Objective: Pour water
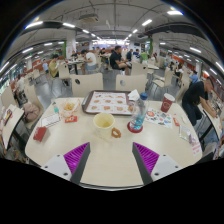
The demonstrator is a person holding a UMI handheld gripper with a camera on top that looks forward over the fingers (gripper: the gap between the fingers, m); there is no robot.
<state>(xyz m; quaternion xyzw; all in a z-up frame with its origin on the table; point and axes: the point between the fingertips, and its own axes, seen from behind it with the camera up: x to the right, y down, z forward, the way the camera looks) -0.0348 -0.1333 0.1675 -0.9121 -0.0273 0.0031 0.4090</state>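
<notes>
Purple-padded, the tool [110,158] hangs open and empty above the tabletop [105,165]. What looks like a water bottle [137,113] stands beyond its fingers, beside a yellow cup [103,123]; a level, centred approach should grip it squarely.

The tongs [110,160] are showing as two pale, whitish fingers, at about seven and five o'clock. Each finger is wearing a magenta pad [76,155] on its inner face, wedge-shaped and ribbed with fine diagonal lines.
</notes>
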